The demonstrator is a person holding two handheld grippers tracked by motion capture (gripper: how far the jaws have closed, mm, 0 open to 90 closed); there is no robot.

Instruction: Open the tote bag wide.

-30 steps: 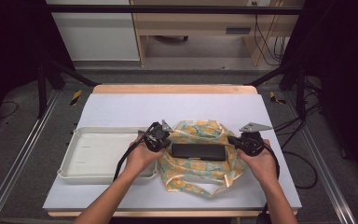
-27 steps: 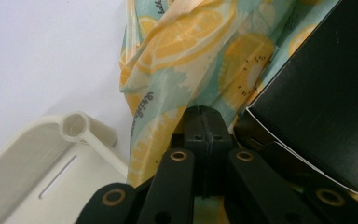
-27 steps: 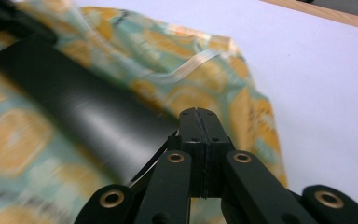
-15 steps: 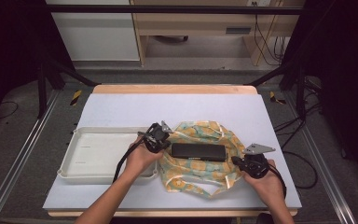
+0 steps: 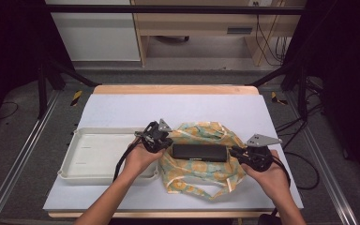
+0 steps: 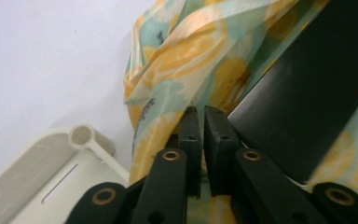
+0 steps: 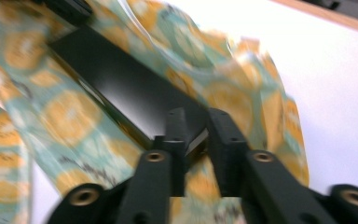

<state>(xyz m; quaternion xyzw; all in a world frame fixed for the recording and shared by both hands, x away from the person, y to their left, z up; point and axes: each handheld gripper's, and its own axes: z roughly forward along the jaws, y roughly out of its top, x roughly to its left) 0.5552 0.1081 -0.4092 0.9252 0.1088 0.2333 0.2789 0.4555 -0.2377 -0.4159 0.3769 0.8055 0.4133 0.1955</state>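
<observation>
A flat black box [image 5: 198, 152] lay in the middle of a crumpled cloth printed with orange slices on pale green [image 5: 201, 171], and the cloth lay on the white tabletop [image 5: 178, 110], just beside a cream plastic tray [image 5: 104, 157] on the box's left in the high view.

The left tool [image 5: 163, 140] sat at the box's left end, held in the person's left hand [image 5: 140, 158], between the tray and the box. In the left gripper view the left tool [image 6: 200, 122] had its jaws drawn narrow, with only a slim gap between the pads. They had just been opening a little, and a fold of the cloth [image 6: 177, 60] ran up between them; whether the pads pressed on it could not be told. The box [image 6: 307, 98] lay just to the right of the jaws there, and a corner of the tray [image 6: 81, 137] to their left.

The right tool [image 5: 234, 152] sat at the box's right end, in the right hand [image 5: 268, 176]. In the blurred right gripper view the right tool [image 7: 196, 122] had its jaws a small way apart, having just been opening, with the near corner of the box [image 7: 130, 88] and the cloth [image 7: 60, 116] beneath showing in the gap; no pad was seen pressing on either.
</observation>
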